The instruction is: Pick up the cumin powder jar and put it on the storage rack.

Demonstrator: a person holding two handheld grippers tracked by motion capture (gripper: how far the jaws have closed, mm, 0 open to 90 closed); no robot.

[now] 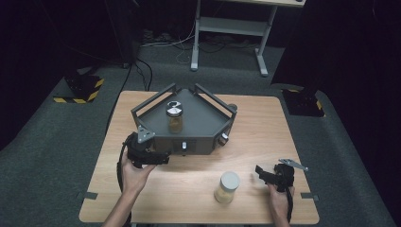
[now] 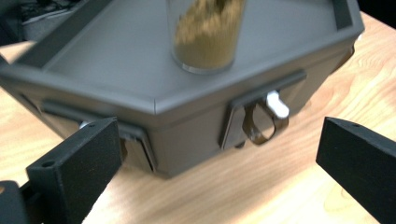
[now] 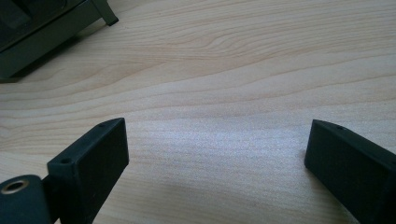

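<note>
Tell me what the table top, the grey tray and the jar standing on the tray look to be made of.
Table top: light wood or wood-look laminate, matt, with grain lines running across it.
Grey tray: probably moulded plastic or painted metal; even dark grey, matt, with crisp edges.
Jar: clear glass or plastic, since the brownish contents show through its wall; its lid looks like shiny metal.

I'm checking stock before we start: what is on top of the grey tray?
One lidded jar of brownish granules stands upright on the grey tray. Its base hides the patch of tray floor beneath it.
</note>
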